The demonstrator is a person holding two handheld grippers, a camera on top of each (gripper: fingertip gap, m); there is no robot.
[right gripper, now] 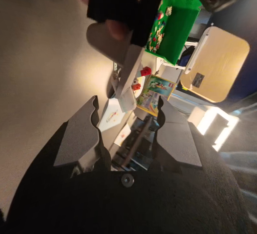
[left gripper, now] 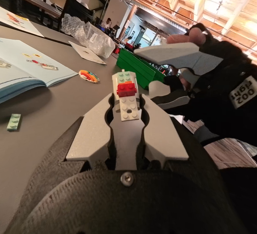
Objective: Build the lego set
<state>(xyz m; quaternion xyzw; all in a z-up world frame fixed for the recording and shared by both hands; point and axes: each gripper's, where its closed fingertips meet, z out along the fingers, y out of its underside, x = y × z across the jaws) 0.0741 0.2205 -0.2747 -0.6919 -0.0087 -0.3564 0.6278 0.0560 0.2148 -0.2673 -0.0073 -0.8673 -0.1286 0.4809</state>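
My left gripper [left gripper: 127, 97] is shut on a small lego assembly [left gripper: 125, 89] and holds it above the grey table [left gripper: 41, 115]. The assembly has white plates, a red brick across the middle and a mint plate at the far end. My right gripper [right gripper: 128, 99] is open and empty, its jaws wide apart just in front of the assembly [right gripper: 128, 102]. It also shows in the left wrist view [left gripper: 143, 69], held by a gloved hand to the right of the assembly. A loose mint plate [left gripper: 13, 122] lies on the table at the left.
A green bin [left gripper: 133, 65] of loose pieces [right gripper: 157, 35] stands behind the assembly. An open instruction booklet [left gripper: 27, 65], a round multicoloured piece [left gripper: 89, 76] and a bubble-wrap bag [left gripper: 94, 39] lie on the table. The set's box [right gripper: 157, 92] and a chair [right gripper: 215, 63] show farther off. The tips of both grippers are at nearly the same place. My left gripper's tips are some 12 cm from the loose mint plate [left gripper: 13, 122].
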